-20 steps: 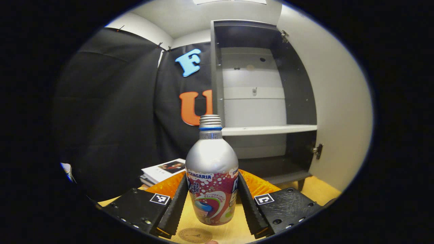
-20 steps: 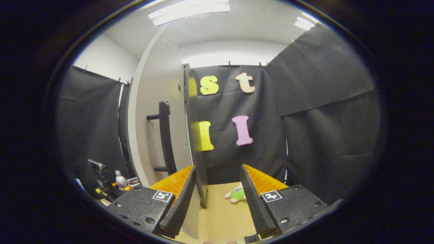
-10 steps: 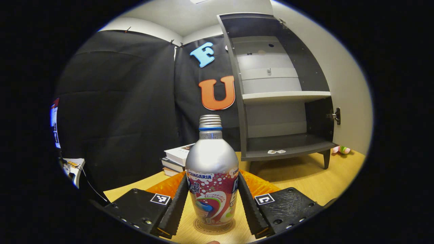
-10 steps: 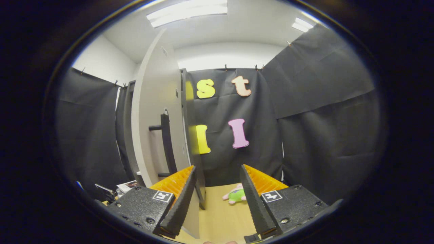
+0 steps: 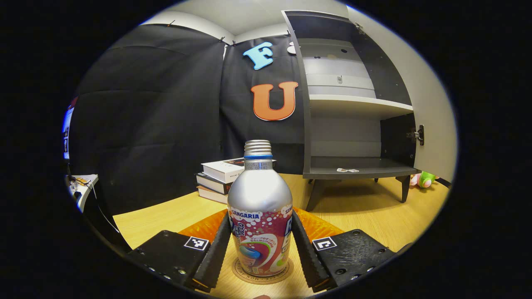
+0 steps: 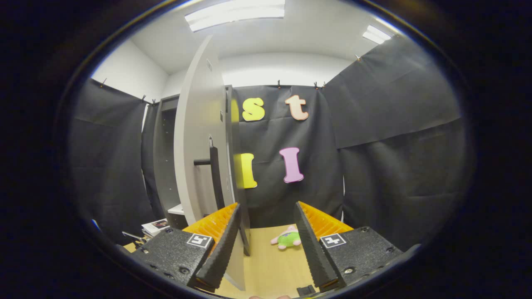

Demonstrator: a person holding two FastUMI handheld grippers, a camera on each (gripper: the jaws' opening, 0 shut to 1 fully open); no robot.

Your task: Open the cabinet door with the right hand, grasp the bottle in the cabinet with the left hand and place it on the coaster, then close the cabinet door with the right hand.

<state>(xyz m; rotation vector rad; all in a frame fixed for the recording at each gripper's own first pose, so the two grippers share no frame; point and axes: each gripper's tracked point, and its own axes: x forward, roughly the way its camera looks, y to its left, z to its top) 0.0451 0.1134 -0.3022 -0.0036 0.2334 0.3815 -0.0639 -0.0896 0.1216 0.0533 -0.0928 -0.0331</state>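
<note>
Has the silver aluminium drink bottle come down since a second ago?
Yes. The silver aluminium drink bottle, between the left gripper fingers, now sits on the round cork coaster; earlier the coaster lay below it.

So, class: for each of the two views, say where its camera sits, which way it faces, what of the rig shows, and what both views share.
Left gripper view: rides the left gripper, facing the open grey cabinet; its fingers press the silver aluminium bottle on the round coaster.
Right gripper view: rides the right gripper, open, facing the pale cabinet door edge-on with its dark bar handle.
Shared: cabinet, stacked books, green-pink plush toy, wooden table.
</note>
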